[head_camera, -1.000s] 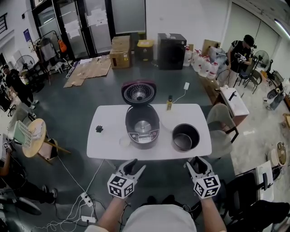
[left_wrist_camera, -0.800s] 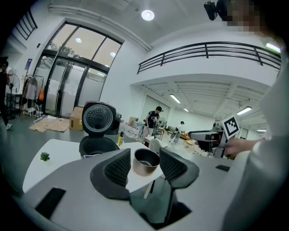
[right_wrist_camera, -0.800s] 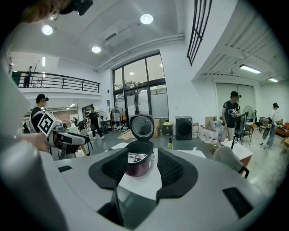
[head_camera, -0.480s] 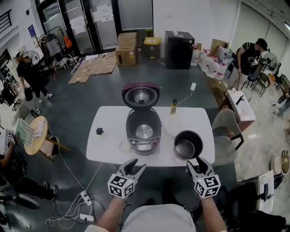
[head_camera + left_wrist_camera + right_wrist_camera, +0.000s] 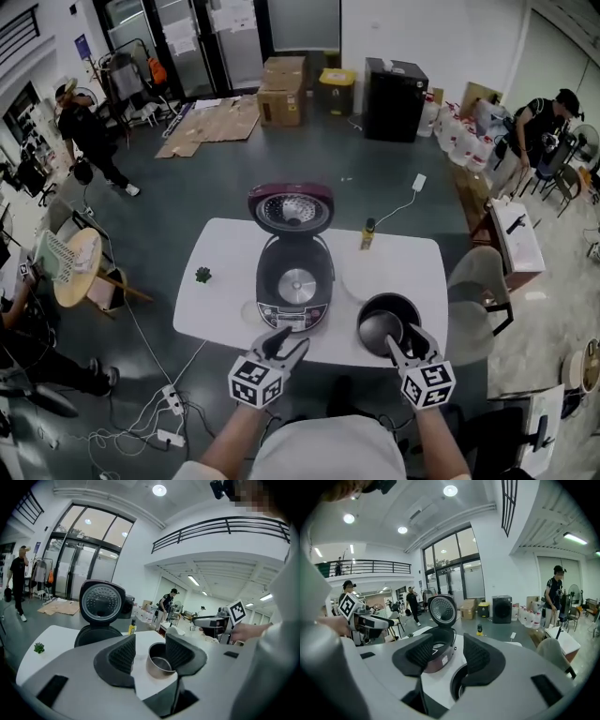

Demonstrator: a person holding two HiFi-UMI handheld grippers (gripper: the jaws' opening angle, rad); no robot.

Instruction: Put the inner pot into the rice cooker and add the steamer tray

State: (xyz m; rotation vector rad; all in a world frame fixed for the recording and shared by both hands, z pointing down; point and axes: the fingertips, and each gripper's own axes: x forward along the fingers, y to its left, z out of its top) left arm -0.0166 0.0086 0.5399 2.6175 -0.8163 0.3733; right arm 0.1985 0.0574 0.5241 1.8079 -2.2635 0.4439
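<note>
Pot is seen on bench, just right of open cooker, not yet inside. Left hand-held gripper and right hand-held gripper are held spread, nothing pinched. Right one is seen at pot's near rim.

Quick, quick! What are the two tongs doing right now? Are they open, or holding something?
Left tongs: open, holding nothing.
Right tongs: open, holding nothing.
</note>
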